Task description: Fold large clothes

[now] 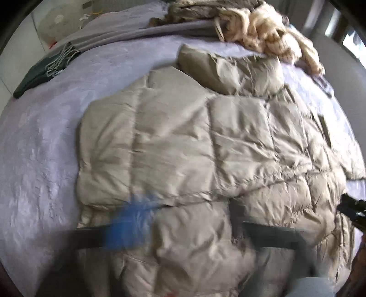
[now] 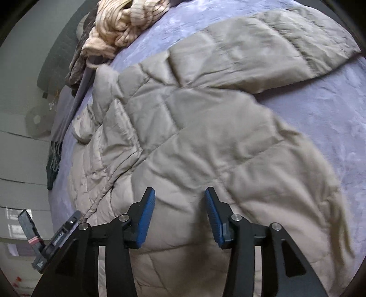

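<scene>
The left wrist view looks steeply down on a beige quilted puffer jacket [image 1: 205, 146] spread flat over a bed [image 1: 45, 141] covered in a lilac blanket. The left tongs [image 1: 194, 230] sit at the bottom of that picture, badly smeared by motion: one blue pad [image 1: 130, 219] shows as a blur on the left and a dark finger on the right, standing far apart with jacket fabric visible under the gap. Nothing looks pinched between them, so the left tongs read as wide open and empty. The jacket's bulk lies ahead of and beneath them, reaching toward the far edge of the bed.

In the right wrist view, the right tongs [image 2: 180, 214] are sharp. Their two blue pads [image 2: 146, 219] stand partly apart, roughly halfway, and the jacket [image 2: 205, 128] fills the space below and between them without either pad pressing on it. They hold nothing. One sleeve [image 2: 263, 45] stretches away across the blanket toward the far right corner of the bed, and the jacket's body runs from just under the tongs up toward the far edge.

At the far edge of the bed lies a heap of cream knitted cloth [image 2: 123, 20] with a brownish garment beside it. A dark folded cloth with a pale fringe [image 1: 43, 70] rests near the left edge of the bed, well apart from the jacket.
</scene>
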The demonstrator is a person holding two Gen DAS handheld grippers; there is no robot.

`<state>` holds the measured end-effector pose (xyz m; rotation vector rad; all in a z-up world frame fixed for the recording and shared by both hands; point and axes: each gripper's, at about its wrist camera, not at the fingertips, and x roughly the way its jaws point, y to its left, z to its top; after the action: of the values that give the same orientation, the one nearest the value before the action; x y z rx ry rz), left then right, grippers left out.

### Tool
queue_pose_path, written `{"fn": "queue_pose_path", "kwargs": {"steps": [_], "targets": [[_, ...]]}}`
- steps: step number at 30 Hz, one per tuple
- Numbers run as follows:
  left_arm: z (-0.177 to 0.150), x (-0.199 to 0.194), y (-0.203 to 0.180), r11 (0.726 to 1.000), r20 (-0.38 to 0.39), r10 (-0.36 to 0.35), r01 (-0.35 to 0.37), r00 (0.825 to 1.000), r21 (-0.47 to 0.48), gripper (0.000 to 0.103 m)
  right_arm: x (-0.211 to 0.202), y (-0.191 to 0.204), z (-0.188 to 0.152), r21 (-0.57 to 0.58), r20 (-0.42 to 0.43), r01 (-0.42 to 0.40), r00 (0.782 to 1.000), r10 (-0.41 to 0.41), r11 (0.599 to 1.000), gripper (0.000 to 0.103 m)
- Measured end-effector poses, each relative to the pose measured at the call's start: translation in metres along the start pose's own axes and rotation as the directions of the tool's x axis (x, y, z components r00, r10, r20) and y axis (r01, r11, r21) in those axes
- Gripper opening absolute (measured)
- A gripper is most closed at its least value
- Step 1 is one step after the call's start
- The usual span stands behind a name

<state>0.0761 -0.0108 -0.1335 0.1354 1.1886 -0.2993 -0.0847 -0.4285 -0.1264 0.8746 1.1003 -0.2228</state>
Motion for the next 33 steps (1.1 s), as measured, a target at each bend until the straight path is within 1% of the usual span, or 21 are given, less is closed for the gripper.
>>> {"fn": "queue_pose_path", "kwargs": {"steps": [1, 2, 3, 6, 9, 11, 12, 16, 19, 21, 23, 26, 28, 29, 30, 33], "targets": [[-0.001, -0.003, -0.008, 1.000, 0.029, 0.021, -0.021, 0.999, 0.008, 0.102, -0.004, -0.005, 0.002, 0.002, 0.005, 0.000, 1.000, 0.000, 1.000, 0.055], [-0.001, -0.003, -0.018, 0.999, 0.035, 0.015, -0.016, 0.999, 0.031, 0.102, -0.008, -0.010, 0.004, 0.004, 0.010, 0.002, 1.000, -0.002, 1.000, 0.056], [0.000, -0.002, -0.027, 0.999, 0.032, 0.008, -0.009, 0.999, 0.048, 0.102, -0.012, -0.017, 0.007, 0.009, 0.017, 0.002, 1.000, -0.003, 1.000, 0.056], [0.005, 0.002, -0.050, 0.998, 0.010, -0.002, 0.001, 1.000, 0.057, 0.102, -0.023, -0.038, 0.018, 0.032, 0.037, 0.009, 0.999, -0.010, 0.999, 0.057], [0.009, 0.010, -0.070, 0.998, -0.023, -0.031, 0.032, 0.999, 0.062, 0.102, -0.035, -0.061, 0.028, 0.061, 0.061, 0.017, 0.998, -0.021, 0.998, 0.069], [0.010, 0.015, -0.087, 0.995, -0.047, -0.051, 0.055, 0.998, 0.078, 0.102, -0.043, -0.078, 0.036, 0.088, 0.080, 0.007, 0.997, -0.014, 0.996, 0.081], [0.010, 0.013, -0.095, 0.994, -0.049, -0.052, 0.056, 0.997, 0.089, 0.102, -0.048, -0.089, 0.041, 0.103, 0.098, -0.004, 0.995, -0.006, 0.995, 0.089], [0.007, 0.013, -0.127, 0.992, -0.049, -0.010, 0.016, 0.999, 0.125, 0.102, -0.062, -0.127, 0.058, 0.162, 0.160, -0.041, 0.987, 0.015, 0.986, 0.091], [0.008, 0.013, -0.147, 0.990, -0.044, -0.011, 0.017, 0.999, 0.139, 0.102, -0.069, -0.155, 0.069, 0.219, 0.214, -0.050, 0.977, 0.002, 0.975, 0.091], [0.010, 0.014, -0.159, 0.990, -0.047, -0.019, 0.025, 0.999, 0.142, 0.102, -0.071, -0.169, 0.076, 0.245, 0.234, -0.035, 0.972, -0.025, 0.969, 0.091], [0.012, 0.014, -0.168, 0.989, -0.047, -0.028, 0.034, 0.999, 0.144, 0.102, -0.071, -0.181, 0.084, 0.267, 0.251, -0.044, 0.968, -0.026, 0.963, 0.091], [0.014, 0.016, -0.183, 0.987, -0.049, -0.032, 0.040, 0.998, 0.158, 0.102, -0.073, -0.201, 0.099, 0.306, 0.281, -0.087, 0.960, -0.002, 0.948, 0.091], [0.014, 0.017, -0.193, 0.985, -0.056, -0.037, 0.046, 0.998, 0.167, 0.102, -0.074, -0.218, 0.112, 0.348, 0.309, -0.140, 0.951, 0.028, 0.927, 0.092], [0.015, 0.018, -0.197, 0.984, -0.060, -0.041, 0.051, 0.997, 0.169, 0.102, -0.073, -0.224, 0.118, 0.366, 0.319, -0.160, 0.947, 0.038, 0.917, 0.096], [0.015, 0.019, -0.202, 0.983, -0.063, -0.048, 0.058, 0.997, 0.172, 0.102, -0.072, -0.231, 0.124, 0.385, 0.328, -0.191, 0.943, 0.060, 0.903, 0.103], [0.015, 0.019, -0.211, 0.981, -0.065, -0.053, 0.064, 0.996, 0.182, 0.102, -0.067, -0.243, 0.146, 0.423, 0.355, -0.263, 0.929, 0.108, 0.867, 0.103]]}}
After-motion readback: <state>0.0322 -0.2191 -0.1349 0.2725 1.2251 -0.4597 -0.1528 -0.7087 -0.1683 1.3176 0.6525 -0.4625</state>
